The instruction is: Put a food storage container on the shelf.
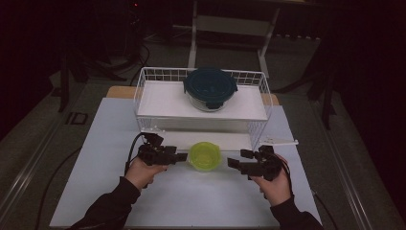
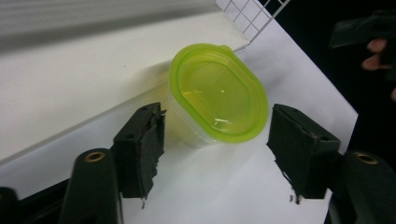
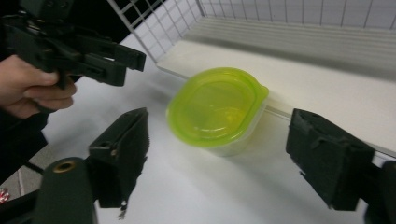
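High view: green-lidded tub stands on desk at wire basket's front edge, between left claw and right claw. Left claw view: jaws apart, tub just ahead, apparently untouched. Right claw view: jaws wide, clear of tub.

Small green tub, see-through sides, bright green lid shut on top, oval shape with one little corner tab, standing upright on the white table, right by the front edge of the wire rack
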`<state>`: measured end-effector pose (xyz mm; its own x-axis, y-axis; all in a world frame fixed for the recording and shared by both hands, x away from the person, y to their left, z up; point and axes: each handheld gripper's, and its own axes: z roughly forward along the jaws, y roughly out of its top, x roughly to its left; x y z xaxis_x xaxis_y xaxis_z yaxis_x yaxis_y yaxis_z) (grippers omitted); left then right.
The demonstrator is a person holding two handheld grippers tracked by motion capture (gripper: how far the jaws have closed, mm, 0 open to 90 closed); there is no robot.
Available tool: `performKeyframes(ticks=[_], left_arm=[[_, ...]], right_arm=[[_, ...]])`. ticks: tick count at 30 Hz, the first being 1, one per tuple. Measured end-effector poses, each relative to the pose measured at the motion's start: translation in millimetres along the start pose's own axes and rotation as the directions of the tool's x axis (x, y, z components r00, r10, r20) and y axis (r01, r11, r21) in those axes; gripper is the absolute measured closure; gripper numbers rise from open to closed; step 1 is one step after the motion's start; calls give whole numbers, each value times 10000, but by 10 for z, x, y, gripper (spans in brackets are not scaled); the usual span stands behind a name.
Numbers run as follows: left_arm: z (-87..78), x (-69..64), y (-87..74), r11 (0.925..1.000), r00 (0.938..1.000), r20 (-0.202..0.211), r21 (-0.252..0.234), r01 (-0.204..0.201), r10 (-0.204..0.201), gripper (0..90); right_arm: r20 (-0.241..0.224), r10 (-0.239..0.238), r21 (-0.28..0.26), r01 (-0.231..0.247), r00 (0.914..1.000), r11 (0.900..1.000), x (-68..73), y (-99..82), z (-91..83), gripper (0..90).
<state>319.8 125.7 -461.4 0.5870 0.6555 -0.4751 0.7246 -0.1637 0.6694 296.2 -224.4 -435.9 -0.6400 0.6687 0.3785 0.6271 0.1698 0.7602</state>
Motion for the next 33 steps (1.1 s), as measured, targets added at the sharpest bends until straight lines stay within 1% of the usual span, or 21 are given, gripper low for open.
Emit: performKeyframes(ticks=[2,5,8,10,11,13,14,16,17,20,21,22,23,25,26,27,28,29,30,32,33], left_arm=[[47,34,12,9997,9997,47,62,256,-256,340],[117,89,9,9981,9981,70,27,616,-616,341],[186,145,-10,9942,9941,96,30,1078,-1078,346],[230,178,-28,9902,9898,259,81,1397,-1399,357],[250,193,-37,9870,9864,352,57,1606,-1607,357],[284,218,-50,9819,9808,480,47,1892,-1892,365],[302,229,-54,9778,9762,560,79,2094,-2095,370],[345,241,-58,9716,9701,526,162,2362,-2368,404],[370,252,-61,9691,9670,647,243,2453,-2464,423],[448,266,-73,9573,9544,750,359,2870,-2890,459],[471,268,-77,9563,9540,695,409,2895,-2918,461],[493,266,-83,9556,9531,712,420,2916,-2940,487],[513,267,-87,9550,9522,760,467,2930,-2959,515],[540,263,-94,9552,9529,708,487,2920,-2949,560],[548,265,-97,9560,9540,661,460,2897,-2923,582],[557,267,-100,9540,9508,810,491,2959,-2991,617],[565,263,-103,9549,9516,832,498,2926,-2959,642],[567,263,-107,9578,9543,860,535,2824,-2861,659],[574,261,-111,9564,9522,924,536,2872,-2911,674],[571,261,-114,9575,9530,952,527,2836,-2875,690],[570,262,-113,9568,9523,952,525,2861,-2900,700]], right_arm=[[-91,438,84,-438,9990,9990,-60,13,94,249],[-28,912,302,-911,9958,9954,-142,7,227,274],[116,1297,552,-1302,9915,9900,-207,-18,348,291],[238,1525,726,-1539,9880,9854,-250,-41,423,309],[212,1780,800,-1792,9838,9806,-274,-53,458,322],[269,2367,852,-2382,9712,9675,-325,-75,525,353],[274,2533,906,-2548,9670,9627,-342,-79,558,367],[309,2810,922,-2827,9592,9548,-375,-86,612,396],[242,2990,918,-2999,9540,9495,-394,-89,637,410],[145,3470,948,-3467,9378,9332,-441,-100,698,463],[180,3601,943,-3601,9328,9281,-453,-103,716,478],[207,3650,987,-3652,9308,9257,-465,-106,732,520],[107,3790,1040,-3779,9254,9200,-481,-110,747,533],[19,3975,1109,-3953,9176,9118,-504,-117,771,605],[-27,4012,1163,-3982,9160,9099,-509,-119,786,610],[-69,4060,1178,-4025,9138,9078,-513,-121,794,630],[-189,4139,1231,-4087,9101,9043,-517,-121,802,663],[-221,4222,1287,-4162,9063,9001,-514,-119,808,674],[-204,4215,1311,-4155,9066,9001,-507,-115,811,695],[-308,4184,1462,-4100,9078,9003,-495,-104,813,745],[-333,4111,1518,-4019,9110,9030,-483,-97,811,760]])
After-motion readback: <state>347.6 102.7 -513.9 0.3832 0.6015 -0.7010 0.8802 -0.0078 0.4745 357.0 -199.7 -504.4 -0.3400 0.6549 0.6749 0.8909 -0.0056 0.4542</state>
